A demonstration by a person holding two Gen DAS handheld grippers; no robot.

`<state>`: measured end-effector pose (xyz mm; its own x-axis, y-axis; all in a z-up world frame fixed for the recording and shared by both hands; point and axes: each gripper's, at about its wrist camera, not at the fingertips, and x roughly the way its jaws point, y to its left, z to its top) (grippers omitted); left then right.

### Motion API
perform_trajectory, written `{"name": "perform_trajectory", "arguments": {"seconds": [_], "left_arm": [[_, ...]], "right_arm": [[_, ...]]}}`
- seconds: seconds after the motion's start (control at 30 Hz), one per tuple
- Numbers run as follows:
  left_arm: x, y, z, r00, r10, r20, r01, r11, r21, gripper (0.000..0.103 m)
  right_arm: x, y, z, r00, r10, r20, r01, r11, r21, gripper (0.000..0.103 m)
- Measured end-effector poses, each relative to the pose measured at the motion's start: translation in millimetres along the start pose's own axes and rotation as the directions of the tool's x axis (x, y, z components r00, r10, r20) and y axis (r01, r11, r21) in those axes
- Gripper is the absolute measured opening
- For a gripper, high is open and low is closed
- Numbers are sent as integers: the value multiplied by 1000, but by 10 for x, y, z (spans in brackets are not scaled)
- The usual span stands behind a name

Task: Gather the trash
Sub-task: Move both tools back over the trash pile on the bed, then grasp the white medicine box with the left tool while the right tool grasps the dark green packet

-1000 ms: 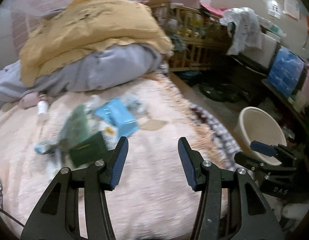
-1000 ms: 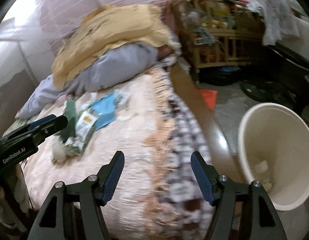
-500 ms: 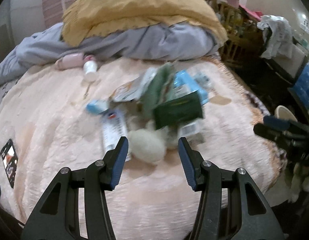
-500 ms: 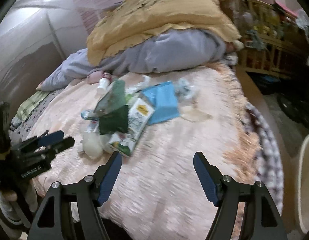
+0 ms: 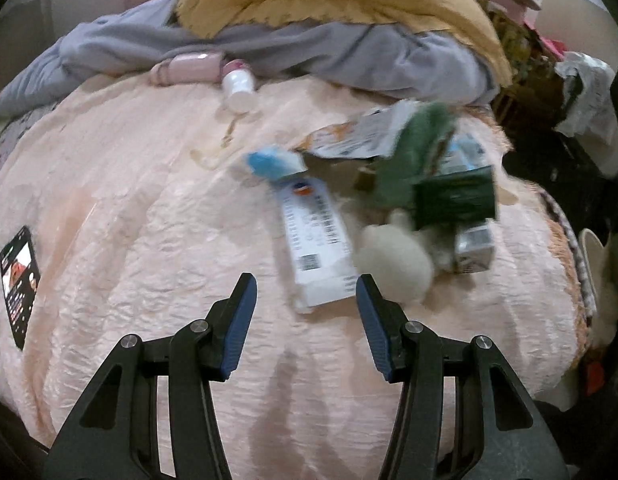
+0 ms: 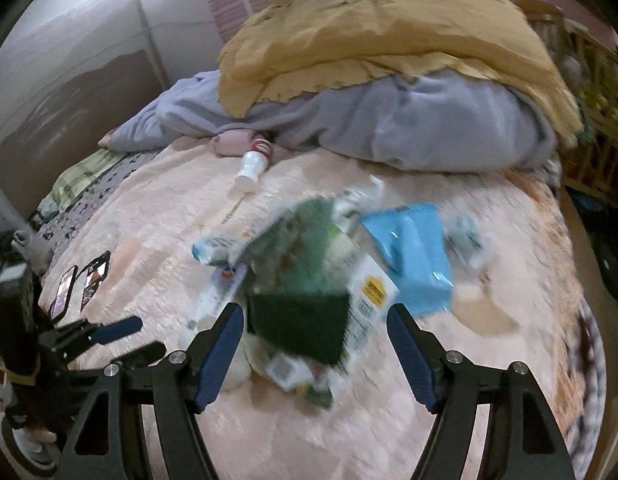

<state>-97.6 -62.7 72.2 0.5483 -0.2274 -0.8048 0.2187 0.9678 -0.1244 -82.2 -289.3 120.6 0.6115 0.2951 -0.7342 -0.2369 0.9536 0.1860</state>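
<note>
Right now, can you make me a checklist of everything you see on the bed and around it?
Surface: pink bedspread, rumpled.
Job's things: trash pile in the middle: white printed carton, dark green box, blue packet, white wad.
Clutter: small white bottle lying near the grey blanket, yellow blanket on top; phone with its screen lit.
Grippers: left gripper open, empty, before the carton; right gripper open over the green box, not pressing it.
Cables: nothing seen.
Surroundings: wooden crib beside the bed.
</note>
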Motion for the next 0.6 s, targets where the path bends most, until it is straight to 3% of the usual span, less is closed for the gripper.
{"name": "perform_trajectory", "arguments": {"seconds": [0.2,0.23,0.3,0.43,0.6], "left_arm": [[211,109,116,1000,11,-26,-12,999,-40,50],[245,112,151,1000,5,-27,-6,999,-47,50],[306,112,226,1000,-2,-24,1,999,-53,50],[513,136,393,999,-3,-40,0,997,-72,50],[729,92,550,998,-3,-56,-1,998,-70,50]], "right_arm": [[405,67,214,997,21,-68,-25,998,-54,71],[472,66,202,995,24,-93,-30,998,-58,66],[549,73,120,989,41,-143,-51,996,-68,57],[523,103,-179,974,55,-218,-77,992,-95,56],[348,48,-394,971,58,-234,-86,990,-110,56]]}}
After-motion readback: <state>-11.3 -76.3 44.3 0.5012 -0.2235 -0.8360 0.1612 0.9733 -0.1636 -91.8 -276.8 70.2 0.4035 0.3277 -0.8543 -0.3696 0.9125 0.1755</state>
